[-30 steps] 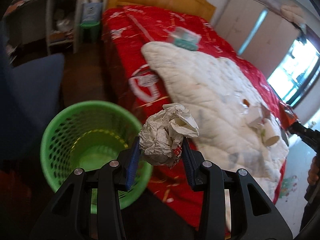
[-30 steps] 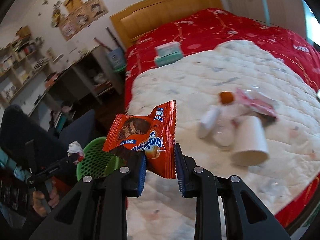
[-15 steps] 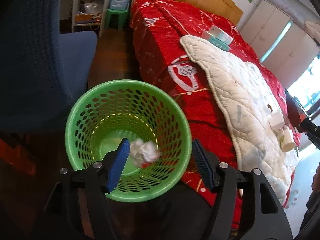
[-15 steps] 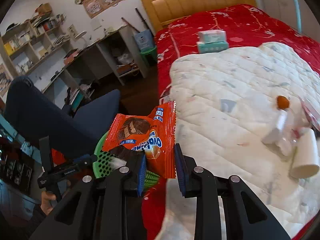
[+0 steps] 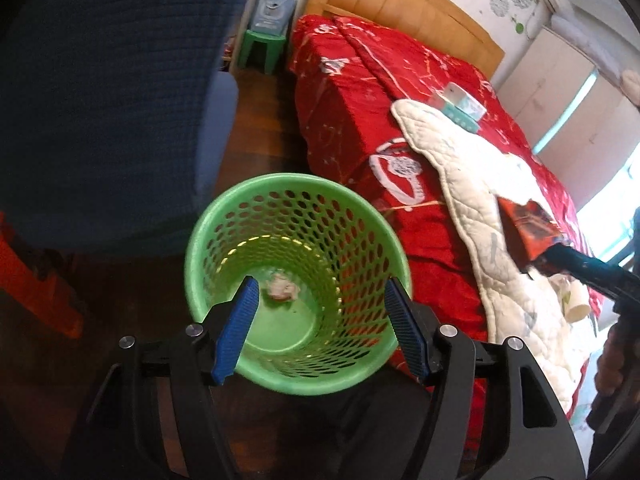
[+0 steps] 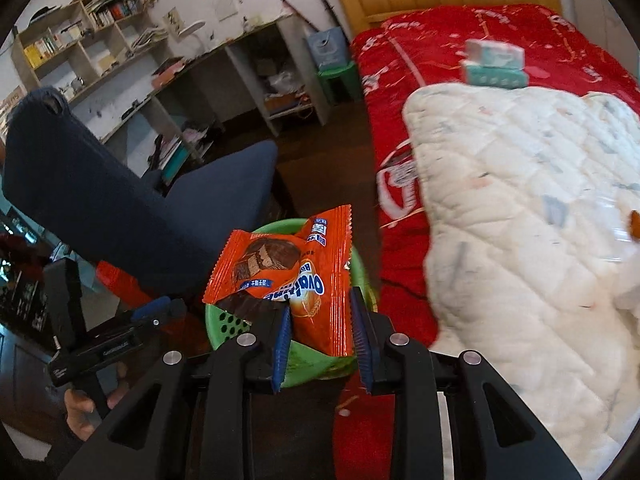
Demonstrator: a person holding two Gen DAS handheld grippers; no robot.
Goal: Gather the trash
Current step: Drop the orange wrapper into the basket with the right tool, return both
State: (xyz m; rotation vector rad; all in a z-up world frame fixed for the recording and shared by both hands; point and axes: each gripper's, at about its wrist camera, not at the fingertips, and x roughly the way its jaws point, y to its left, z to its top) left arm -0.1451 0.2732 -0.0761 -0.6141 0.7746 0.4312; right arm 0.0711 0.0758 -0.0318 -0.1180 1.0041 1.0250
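Note:
My left gripper (image 5: 320, 284) hangs open over the green mesh basket (image 5: 200, 232) on the floor beside the bed. A crumpled white paper ball (image 5: 282, 290) lies at the basket's bottom, free of the blue pads. In the right wrist view my right gripper (image 6: 320, 304) grips an orange snack wrapper (image 6: 288, 264) just above the basket's rim (image 6: 224, 320); its jaws are starting to open with the wrapper still between them. The left wrist view shows that wrapper (image 5: 532, 228) coming in from the right. A hand holds the left gripper (image 6: 156, 308) at lower left.
A dark blue chair (image 6: 100, 200) stands close behind the basket. The bed's red cover (image 5: 360, 120) carries a white quilt (image 6: 520, 200), a teal tissue box (image 6: 494, 64) and a paper cup (image 5: 578, 308). Desk shelves (image 6: 260, 80) and a green stool (image 5: 264, 44) stand farther back.
The left gripper moved over the basket, opened and dropped the paper ball, which now lies at the bottom. The right gripper carried the wrapper from above the quilt to the basket.

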